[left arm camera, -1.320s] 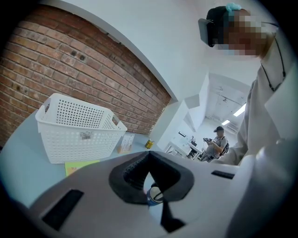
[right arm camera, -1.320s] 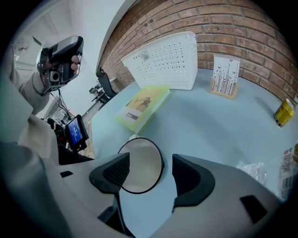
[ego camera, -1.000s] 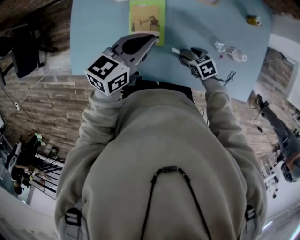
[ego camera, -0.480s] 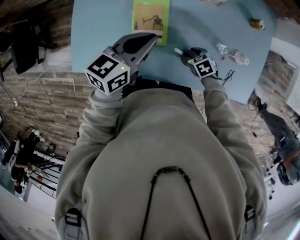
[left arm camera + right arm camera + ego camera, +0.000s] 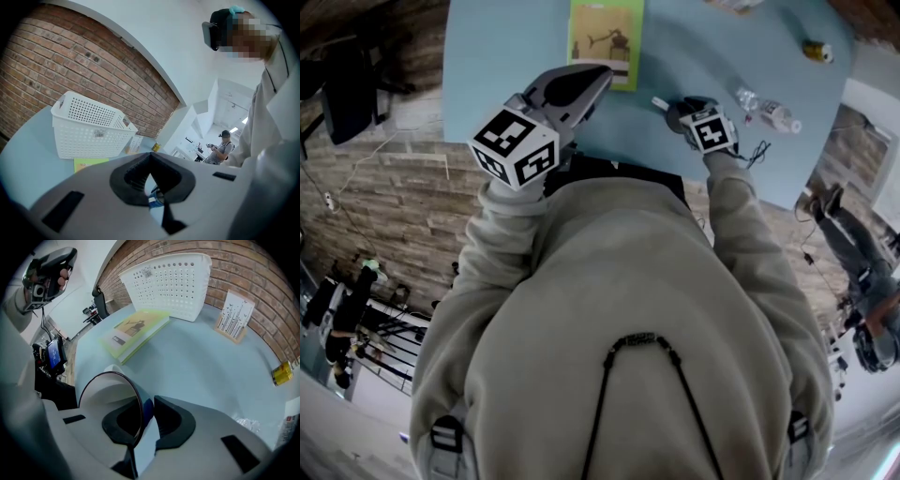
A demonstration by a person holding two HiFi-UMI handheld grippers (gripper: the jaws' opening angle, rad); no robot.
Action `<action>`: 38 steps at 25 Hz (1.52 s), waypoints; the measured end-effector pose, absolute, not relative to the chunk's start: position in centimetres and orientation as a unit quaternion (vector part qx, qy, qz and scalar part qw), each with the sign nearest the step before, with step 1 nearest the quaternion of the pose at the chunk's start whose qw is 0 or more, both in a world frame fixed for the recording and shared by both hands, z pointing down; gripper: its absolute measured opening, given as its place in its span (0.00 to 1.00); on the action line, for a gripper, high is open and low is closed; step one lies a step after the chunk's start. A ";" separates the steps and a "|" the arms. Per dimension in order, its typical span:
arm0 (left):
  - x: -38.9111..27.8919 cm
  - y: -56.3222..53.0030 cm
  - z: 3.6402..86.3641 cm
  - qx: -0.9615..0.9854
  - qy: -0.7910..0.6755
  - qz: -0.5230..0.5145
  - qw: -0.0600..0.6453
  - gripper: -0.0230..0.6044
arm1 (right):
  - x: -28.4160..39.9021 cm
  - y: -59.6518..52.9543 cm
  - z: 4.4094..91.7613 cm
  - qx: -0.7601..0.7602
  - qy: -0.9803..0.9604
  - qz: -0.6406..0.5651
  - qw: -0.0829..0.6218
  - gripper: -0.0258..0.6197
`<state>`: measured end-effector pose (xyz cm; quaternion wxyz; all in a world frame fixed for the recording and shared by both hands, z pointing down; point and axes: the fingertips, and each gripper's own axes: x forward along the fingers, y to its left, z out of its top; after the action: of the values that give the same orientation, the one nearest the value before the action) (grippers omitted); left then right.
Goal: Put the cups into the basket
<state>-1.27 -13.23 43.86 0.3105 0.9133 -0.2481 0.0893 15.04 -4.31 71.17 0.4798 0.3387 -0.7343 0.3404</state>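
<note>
Since a second ago the left gripper (image 5: pixel 596 79) has kept its place at the centre-left of the head view, jaws together at their tips and gripping nothing. The right gripper (image 5: pixel 147 414) has edged slightly rightward there, and its jaws have just been closing. They now stand narrow, pinching the wall of the cup (image 5: pixel 110 392) with one pad inside the mouth and one outside.

Counted across the views: two grippers, one cup, one white perforated basket (image 5: pixel 169 281), one green booklet (image 5: pixel 134 332), one card stand (image 5: pixel 234 315), one clear bottle (image 5: pixel 765 106) and one yellow can (image 5: pixel 282 373), all on the blue table (image 5: pixel 506 56).

The cup is white inside and dark blue outside. It sits at the lower left of the right gripper view, near the table's front edge and well apart from the basket. Its mouth opens toward the camera, its long axis running roughly along the jaws.
</note>
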 end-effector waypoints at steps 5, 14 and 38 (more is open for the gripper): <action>-1.1 -13.4 43.6 0.914 -0.245 0.085 0.311 0.03 | 15.1 -4.3 71.1 0.336 -0.733 0.337 0.486 0.13; -0.4 -13.7 42.1 0.922 -0.236 0.086 0.294 0.03 | 14.7 -4.9 70.3 0.338 -0.735 0.335 0.483 0.12; 3.5 -14.0 33.1 0.959 -0.185 0.074 0.200 0.03 | 13.8 -11.1 47.6 0.381 -0.817 0.182 0.393 0.12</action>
<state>3.46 -14.04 33.13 0.2005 0.9592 -0.1851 0.0744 13.79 -11.11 47.57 0.3933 0.3807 -0.8168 0.1820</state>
